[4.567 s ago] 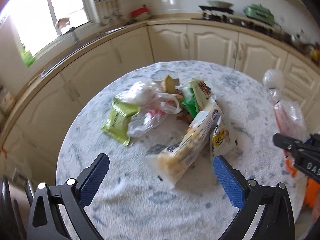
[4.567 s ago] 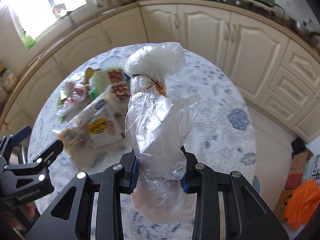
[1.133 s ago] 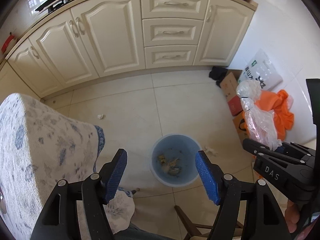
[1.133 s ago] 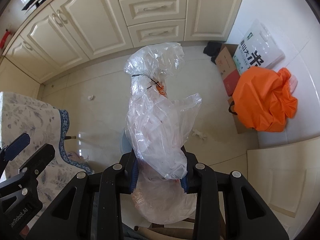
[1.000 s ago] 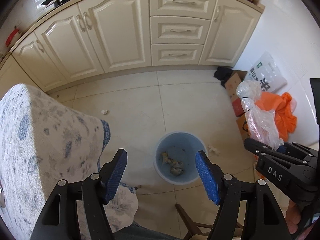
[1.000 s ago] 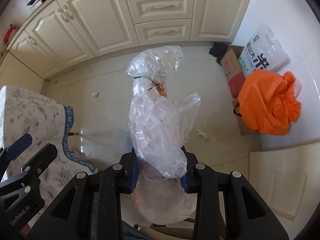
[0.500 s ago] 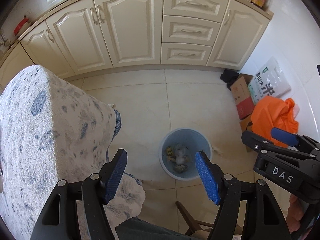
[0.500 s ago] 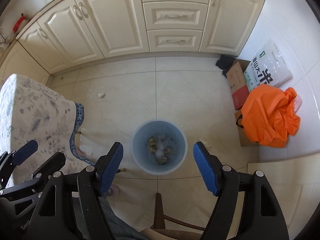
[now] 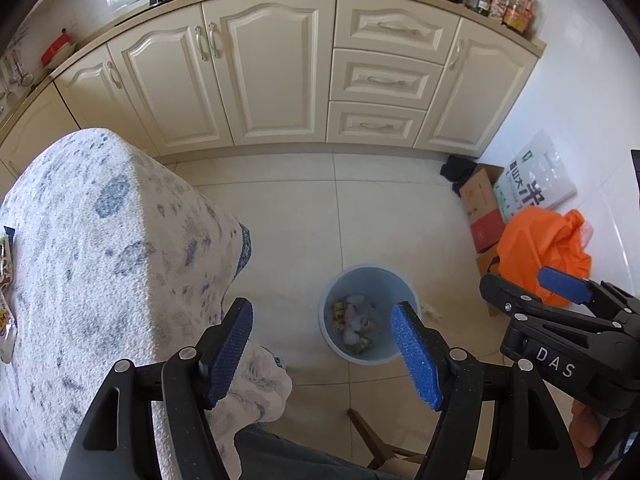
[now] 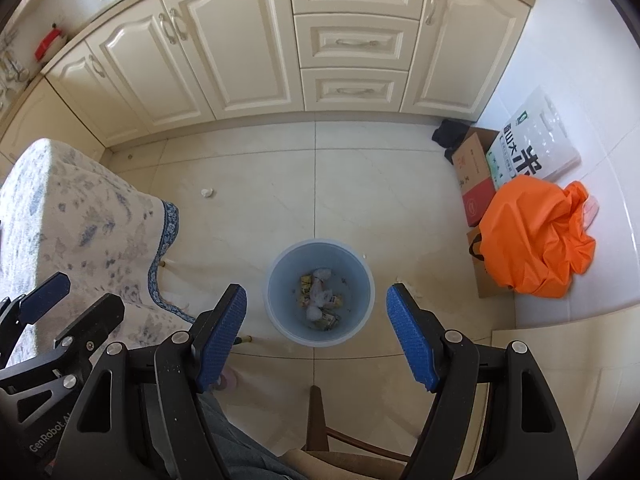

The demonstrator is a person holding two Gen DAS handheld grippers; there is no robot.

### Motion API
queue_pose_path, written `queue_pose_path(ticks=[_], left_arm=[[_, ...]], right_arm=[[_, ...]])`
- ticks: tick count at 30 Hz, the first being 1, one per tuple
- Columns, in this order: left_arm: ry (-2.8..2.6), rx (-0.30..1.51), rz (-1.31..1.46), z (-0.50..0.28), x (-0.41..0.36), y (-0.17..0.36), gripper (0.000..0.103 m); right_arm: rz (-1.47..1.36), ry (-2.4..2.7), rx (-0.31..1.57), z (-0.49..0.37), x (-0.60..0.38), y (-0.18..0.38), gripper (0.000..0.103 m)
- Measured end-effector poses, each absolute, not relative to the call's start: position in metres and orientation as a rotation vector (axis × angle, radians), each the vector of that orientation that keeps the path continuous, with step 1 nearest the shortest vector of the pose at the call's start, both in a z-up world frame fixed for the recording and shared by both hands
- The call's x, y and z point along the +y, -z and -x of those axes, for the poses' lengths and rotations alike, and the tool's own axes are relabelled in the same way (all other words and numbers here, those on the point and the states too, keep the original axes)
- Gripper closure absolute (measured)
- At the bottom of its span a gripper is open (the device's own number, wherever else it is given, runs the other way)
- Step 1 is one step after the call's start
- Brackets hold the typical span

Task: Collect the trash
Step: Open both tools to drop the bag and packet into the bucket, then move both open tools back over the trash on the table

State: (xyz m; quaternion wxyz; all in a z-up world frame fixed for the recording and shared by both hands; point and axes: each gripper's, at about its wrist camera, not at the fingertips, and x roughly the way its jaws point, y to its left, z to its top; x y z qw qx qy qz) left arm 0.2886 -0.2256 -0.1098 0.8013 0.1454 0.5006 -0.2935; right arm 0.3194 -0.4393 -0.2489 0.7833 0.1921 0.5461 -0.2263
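The round blue bin (image 10: 320,242) stands on the tiled floor, right below my right gripper (image 10: 316,297). That gripper is open, with nothing between its blue pads. In the bin lie a crumpled clear plastic bag (image 10: 320,293) and some small wrappers (image 10: 306,285). My left gripper (image 9: 323,321) is open too and empty, hanging over the gap between the table and the bin (image 9: 370,269). The right gripper (image 9: 530,285) shows at the right edge of the left wrist view. A few snack packets (image 9: 5,258) peek in at the table's far left edge.
The table with its blue-patterned cloth (image 9: 100,260) fills the left. An orange bag (image 10: 532,236), a cardboard box (image 10: 472,178) and a white sack (image 10: 526,152) sit by the right wall. Cream cabinets (image 10: 240,48) run behind. A wooden chair (image 10: 319,420) and a trouser leg (image 9: 288,456) are below.
The clear plastic bag has left my right gripper and now lies in the bin; its jaws have gone from shut on the bag to open. Both views have swung toward the table.
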Motion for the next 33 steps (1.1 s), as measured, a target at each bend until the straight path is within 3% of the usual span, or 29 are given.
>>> queue_pose_path(ticks=[17,33], left_arm=[[0.572,0.955,-0.220,-0.220,-0.138,0.064,0.031],[0.345,0.879,-0.025,-0.179,0.009,0.031,0.027]], right_arm=[[-0.340,0.424,1.129,-0.307,-0.391,0.220,0.029],[-0.140,0.237,1.060,-0.345,-0.279,0.177,0.028]])
